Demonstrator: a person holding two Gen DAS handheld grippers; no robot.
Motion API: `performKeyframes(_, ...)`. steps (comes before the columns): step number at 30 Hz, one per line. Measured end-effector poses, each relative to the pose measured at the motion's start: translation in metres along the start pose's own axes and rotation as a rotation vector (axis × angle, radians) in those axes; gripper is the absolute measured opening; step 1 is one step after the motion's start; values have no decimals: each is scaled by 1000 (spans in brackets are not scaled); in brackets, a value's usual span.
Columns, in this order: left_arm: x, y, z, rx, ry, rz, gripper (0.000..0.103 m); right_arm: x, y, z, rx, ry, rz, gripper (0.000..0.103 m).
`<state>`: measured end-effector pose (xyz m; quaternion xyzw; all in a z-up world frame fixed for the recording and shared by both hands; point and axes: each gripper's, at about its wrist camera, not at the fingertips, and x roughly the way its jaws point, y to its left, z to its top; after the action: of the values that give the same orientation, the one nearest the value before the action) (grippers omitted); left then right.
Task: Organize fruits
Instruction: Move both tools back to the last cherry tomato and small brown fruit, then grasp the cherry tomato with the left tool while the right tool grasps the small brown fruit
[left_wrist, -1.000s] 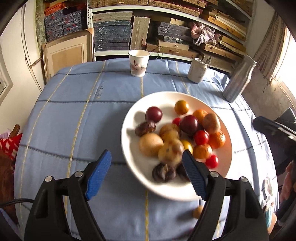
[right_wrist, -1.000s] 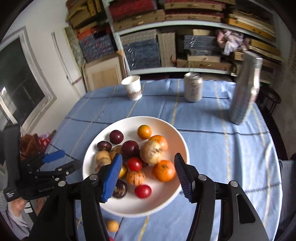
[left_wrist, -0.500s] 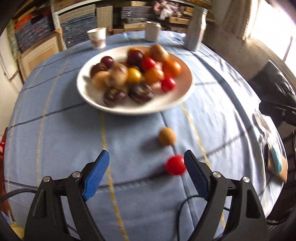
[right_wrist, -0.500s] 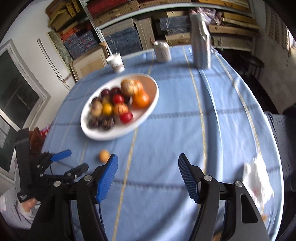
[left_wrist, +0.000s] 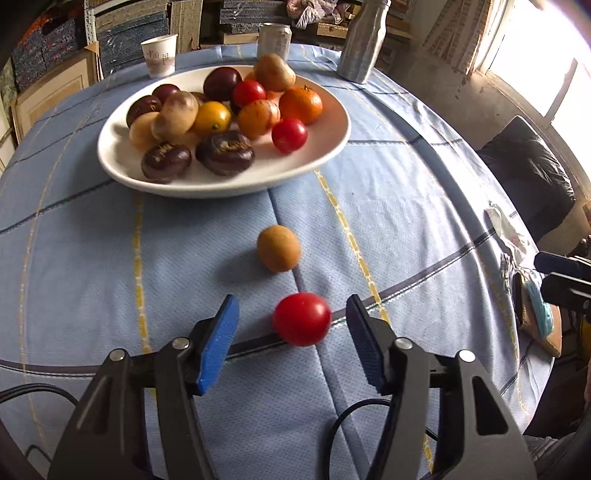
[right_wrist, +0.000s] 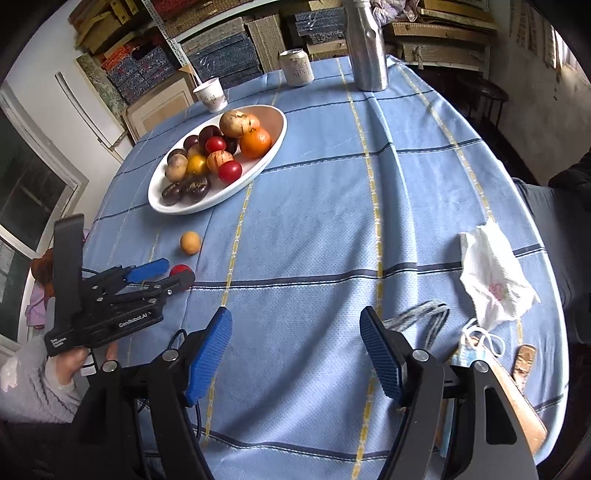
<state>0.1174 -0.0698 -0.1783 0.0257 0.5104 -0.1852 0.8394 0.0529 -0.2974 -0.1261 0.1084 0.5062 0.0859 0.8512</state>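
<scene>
A red tomato (left_wrist: 302, 319) lies on the blue cloth between the pads of my left gripper (left_wrist: 291, 317), whose jaws are closing with gaps still showing on both sides. Just beyond it rests a small brown fruit (left_wrist: 279, 248). Farther back a white plate (left_wrist: 314, 155) carries several fruits. In the right wrist view the left gripper (right_wrist: 177, 271) flanks the red tomato (right_wrist: 180, 270), near the brown fruit (right_wrist: 190, 242) and the plate (right_wrist: 221, 192). My right gripper (right_wrist: 295, 343) hangs over bare cloth, jaws opening with nothing between them.
A paper cup (left_wrist: 159, 55), a can (left_wrist: 274, 38) and a metal bottle (left_wrist: 360, 40) stand at the table's far side. A crumpled tissue (right_wrist: 493, 273), face masks (right_wrist: 476, 354) and a cord (right_wrist: 421, 317) lie near the right edge. Shelves of boxes fill the back wall.
Both grippers drew back from over the plate toward the near side of the table. The left one came down around the red tomato and narrowed its jaws; the right one widened slightly.
</scene>
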Motion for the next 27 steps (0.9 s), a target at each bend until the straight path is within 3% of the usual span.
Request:
performKeyframes(6, 4, 0, -2, -7, 4, -12, 47, -4, -6, -5, 10, 4, -12, 73)
performKeyframes(7, 5, 0, -3, -6, 5, -15, 40, -4, -6, -5, 9, 6, -13, 73)
performKeyframes(10, 4, 3, -4, -19, -1, -47, 31, -5, -5, -6, 2, 4, -11, 73)
performKeyframes(12, 2, 6, -6, -34, 2, -57, 31, -4, -4, -6, 0, 2, -7, 73)
performKeyframes(15, -9, 13, -10, -45, -10, -37, 31, 2, 5, -2, -19, 3, 14, 73)
performKeyframes(20, -45, 40, -22, -71, -44, 35, 31, 33, 51, 13, -154, 9, 84, 73)
performKeyframes(27, -102, 107, -63, -234, -79, 167, 31, 87, 110, 40, -289, 21, 154, 70)
